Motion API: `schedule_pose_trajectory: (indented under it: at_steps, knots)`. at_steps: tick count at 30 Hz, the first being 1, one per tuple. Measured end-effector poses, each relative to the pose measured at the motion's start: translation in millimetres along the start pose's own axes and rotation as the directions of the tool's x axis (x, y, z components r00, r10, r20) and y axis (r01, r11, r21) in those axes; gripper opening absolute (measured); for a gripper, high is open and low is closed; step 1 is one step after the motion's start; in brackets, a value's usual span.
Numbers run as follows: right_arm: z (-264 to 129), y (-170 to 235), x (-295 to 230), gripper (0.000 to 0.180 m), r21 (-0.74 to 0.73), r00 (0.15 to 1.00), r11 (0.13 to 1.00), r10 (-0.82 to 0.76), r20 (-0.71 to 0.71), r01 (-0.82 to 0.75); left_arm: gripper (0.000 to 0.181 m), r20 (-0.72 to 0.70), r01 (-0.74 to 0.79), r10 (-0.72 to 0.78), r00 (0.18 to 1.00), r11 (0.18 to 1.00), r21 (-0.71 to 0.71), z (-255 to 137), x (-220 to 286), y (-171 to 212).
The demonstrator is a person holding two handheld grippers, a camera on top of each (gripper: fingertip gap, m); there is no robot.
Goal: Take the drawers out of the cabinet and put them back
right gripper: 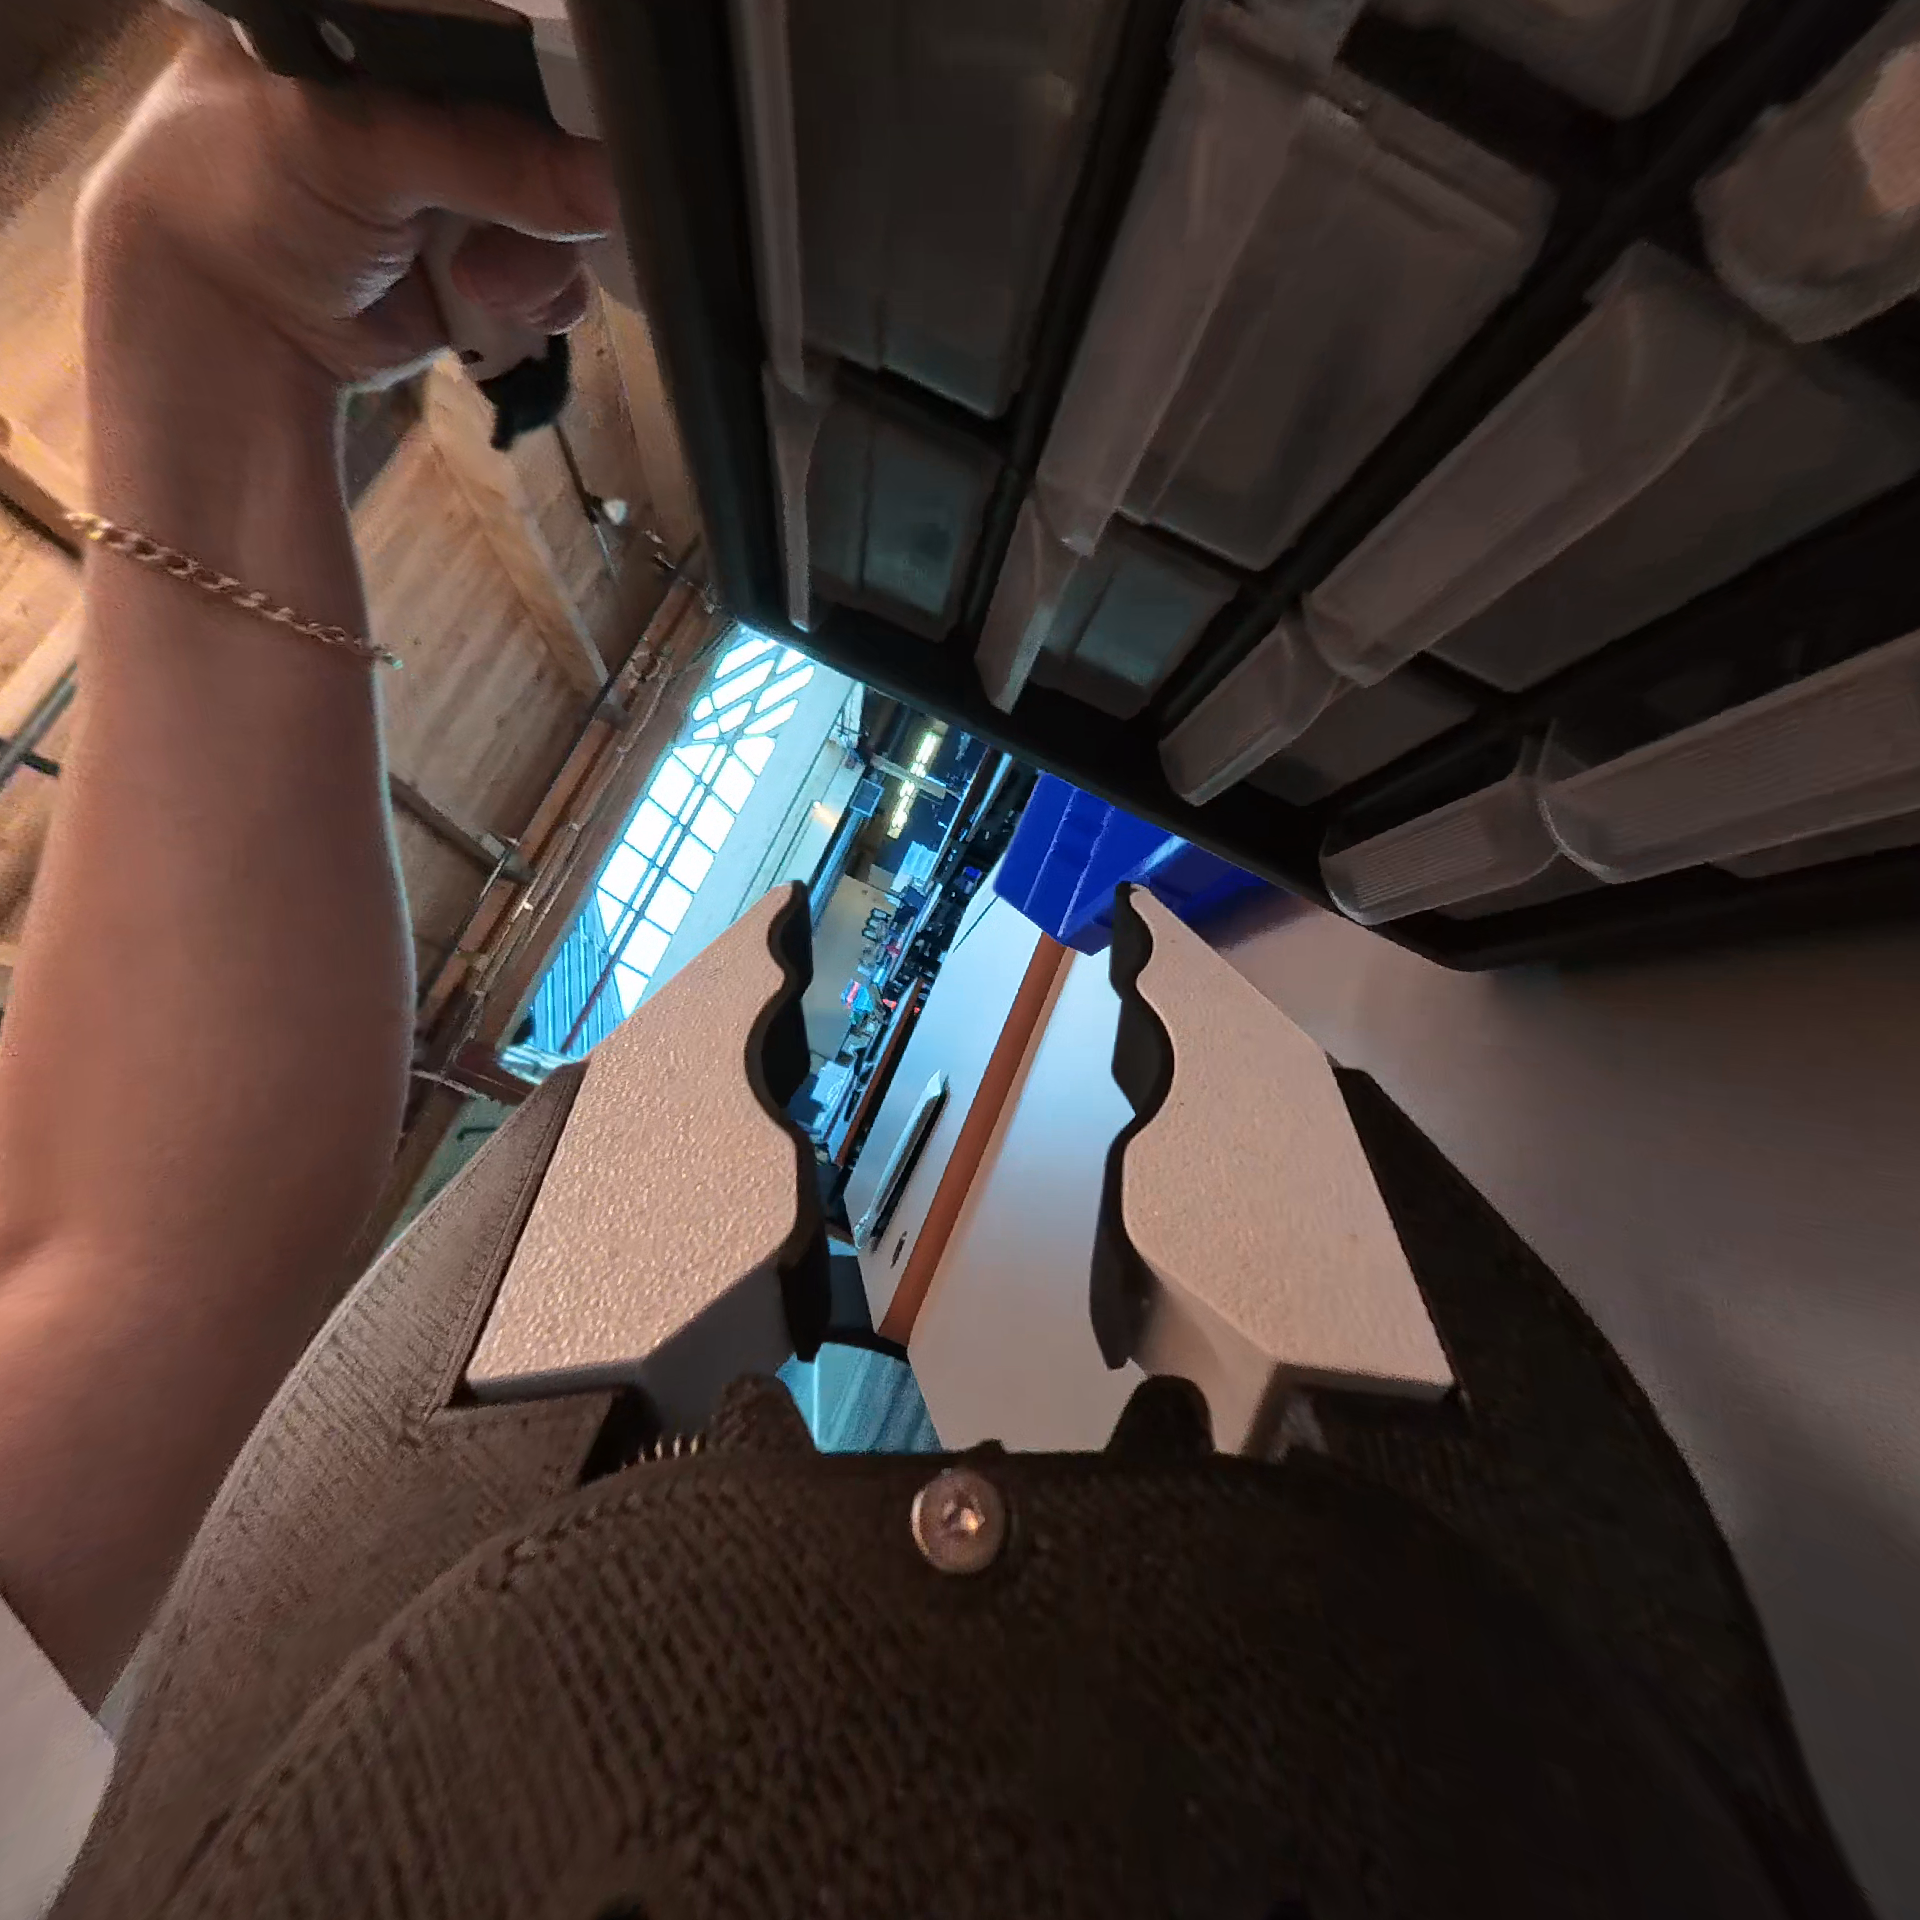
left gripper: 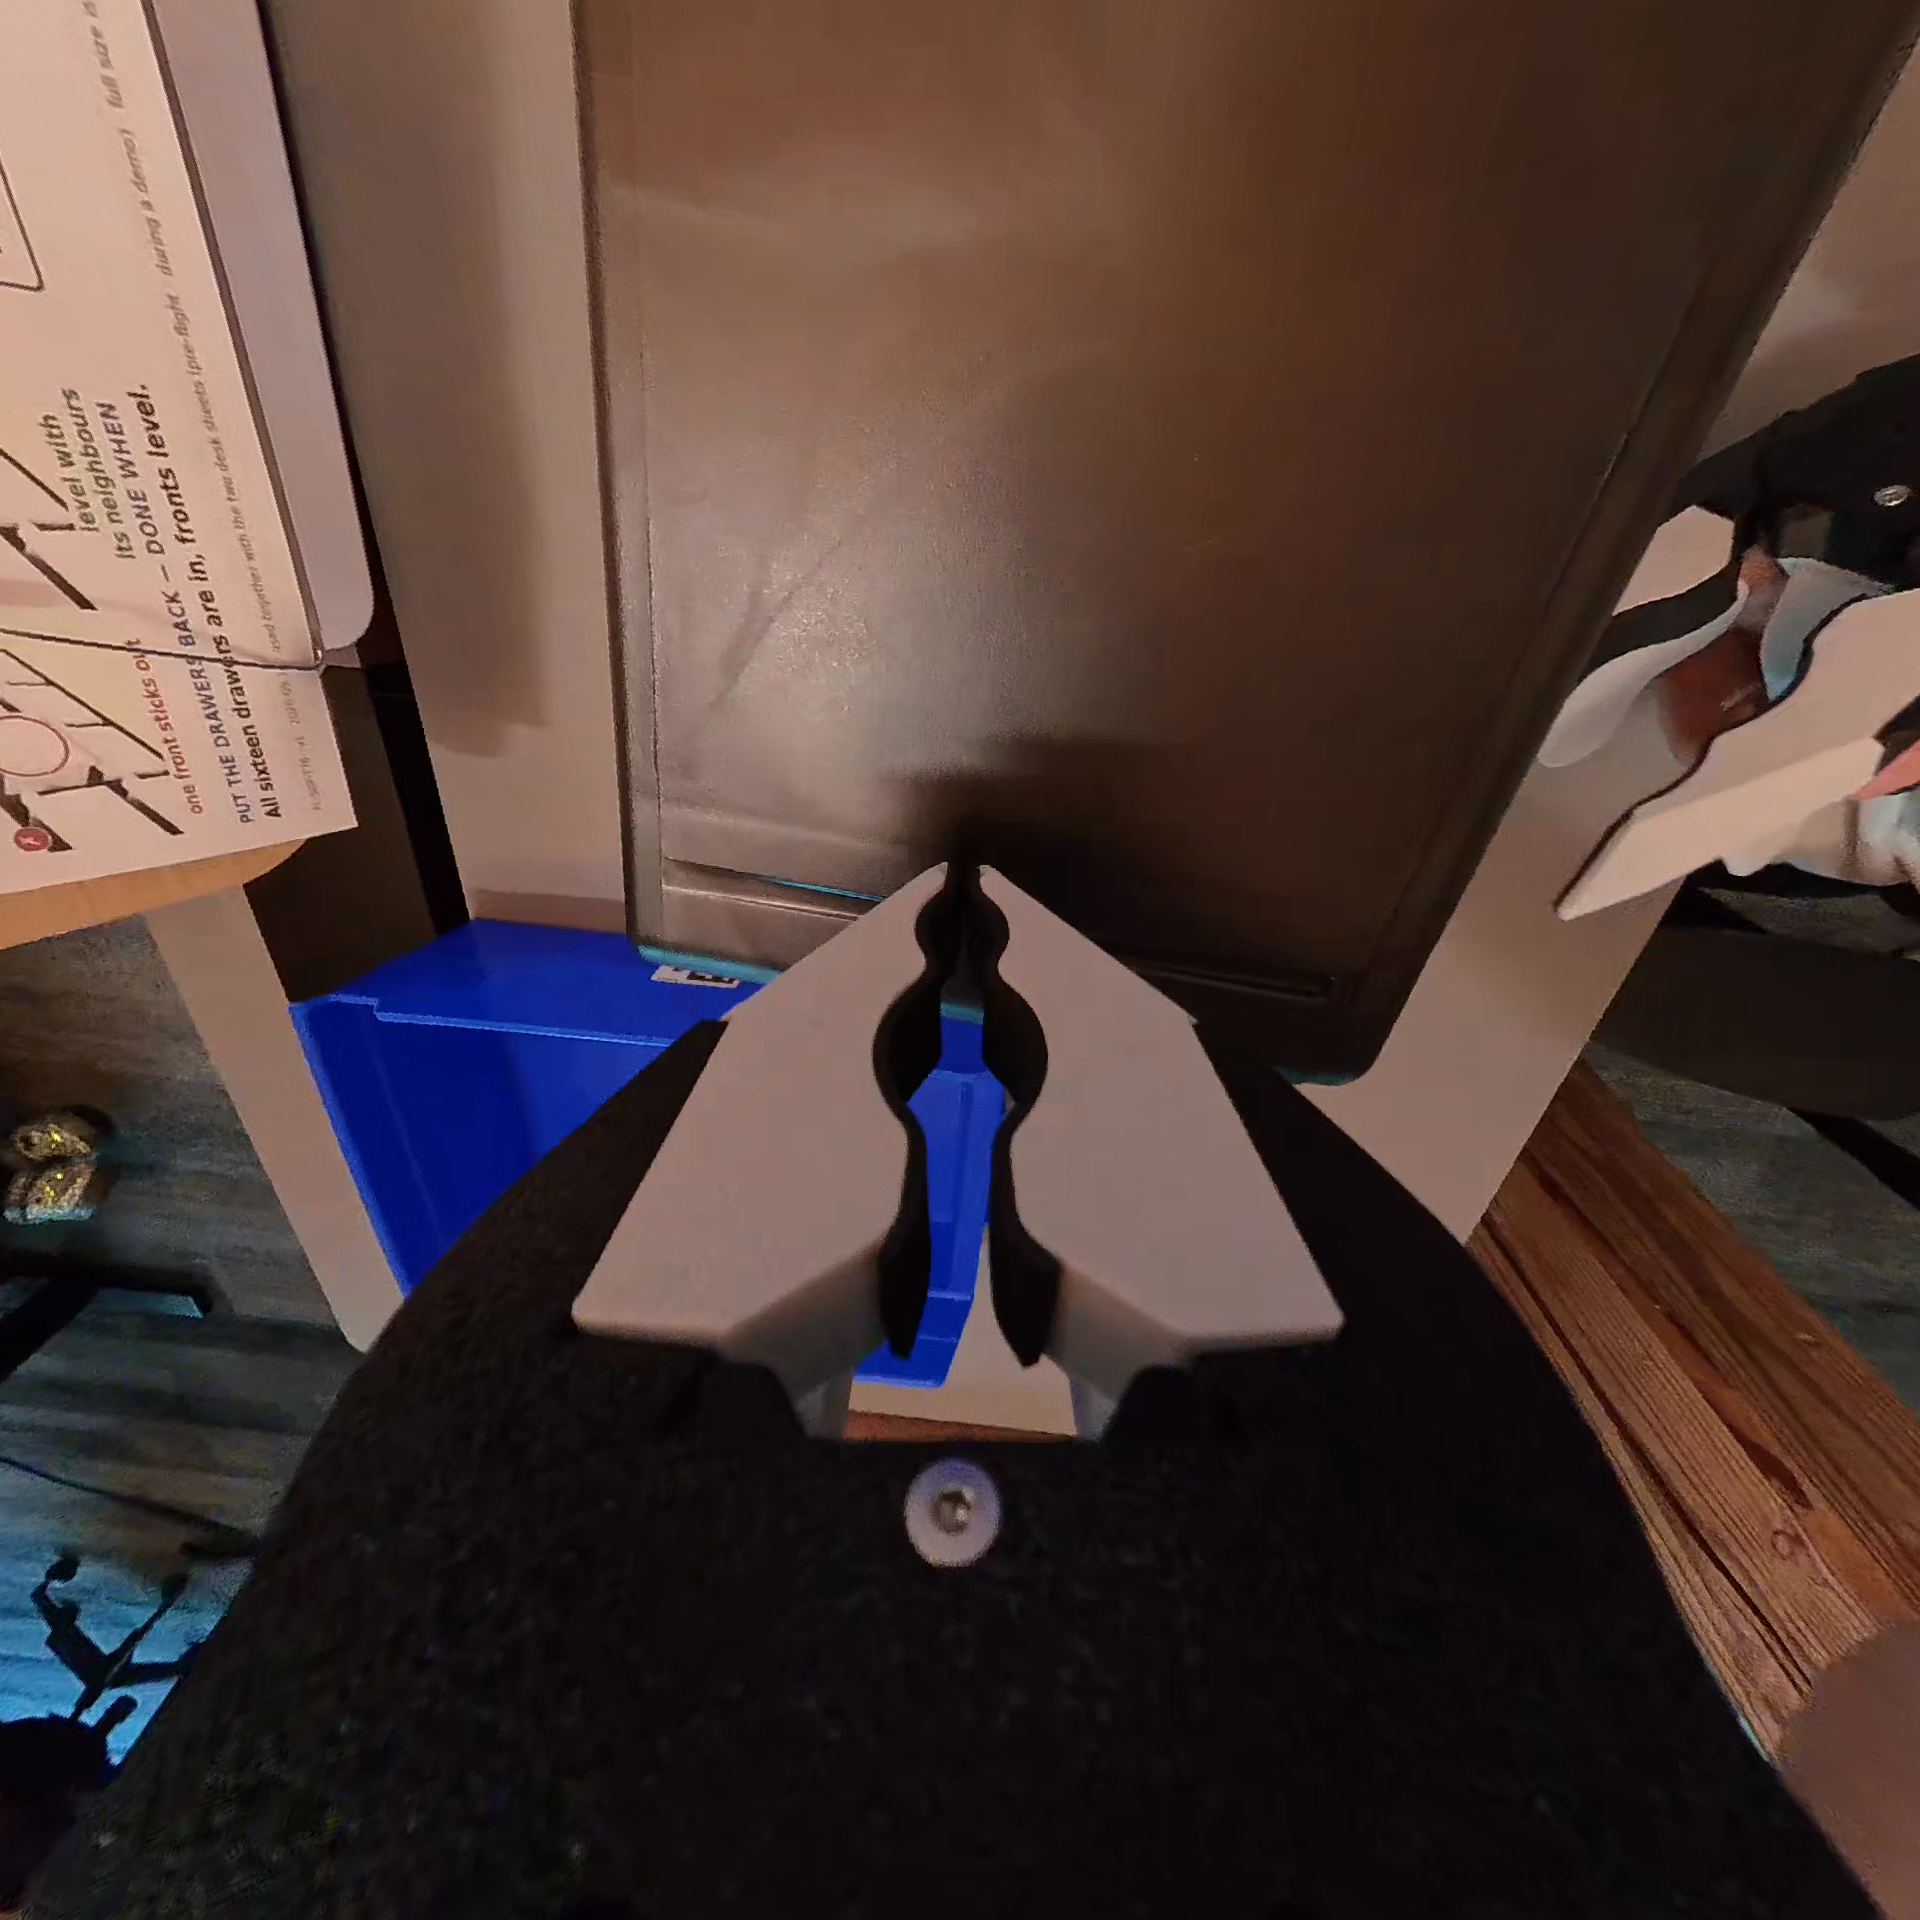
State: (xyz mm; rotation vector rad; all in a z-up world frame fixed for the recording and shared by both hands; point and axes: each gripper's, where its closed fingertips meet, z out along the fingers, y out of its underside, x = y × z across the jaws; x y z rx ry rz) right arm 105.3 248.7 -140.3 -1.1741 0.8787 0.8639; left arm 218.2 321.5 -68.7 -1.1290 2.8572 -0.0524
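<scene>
The dark cabinet (left gripper: 1091, 468) fills the left wrist view with a plain flat panel. My left gripper (left gripper: 962, 883) is shut and empty, its tips pressed against the low part of that panel. In the right wrist view the cabinet's front (right gripper: 1278, 582) shows rows of translucent grey drawers (right gripper: 1299, 343), all seated in their slots. My right gripper (right gripper: 963, 914) is open and empty, just below the cabinet's lower edge and touching no drawer. It also shows at the right edge of the left wrist view (left gripper: 1621, 790).
A blue bin (left gripper: 499, 1060) stands behind the cabinet and also shows in the right wrist view (right gripper: 1091, 862). A printed sheet (left gripper: 125, 520) lies at the left. The person's hand (right gripper: 312, 239) is by the cabinet's side. The cabinet rests on a white table (right gripper: 1558, 1247).
</scene>
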Motion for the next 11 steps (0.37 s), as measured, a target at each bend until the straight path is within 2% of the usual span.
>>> schedule_pose_trajectory:
  at_steps: [7, 11]
  knots:
    - [1, -7, 23, 0.051, 0.078, 0.997, 0.996, 0.057, -0.061, -0.052, 0.000, 0.007, 0.017, -0.016, 1.000, 0.995, -0.097, 0, 0, 0]
    - [-2, -20, 39, 0.049, 0.198, 0.991, 0.976, 0.109, -0.083, -0.091, 0.000, 0.011, 0.018, -0.016, 1.000, 0.991, -0.131, 1, 0, 0]
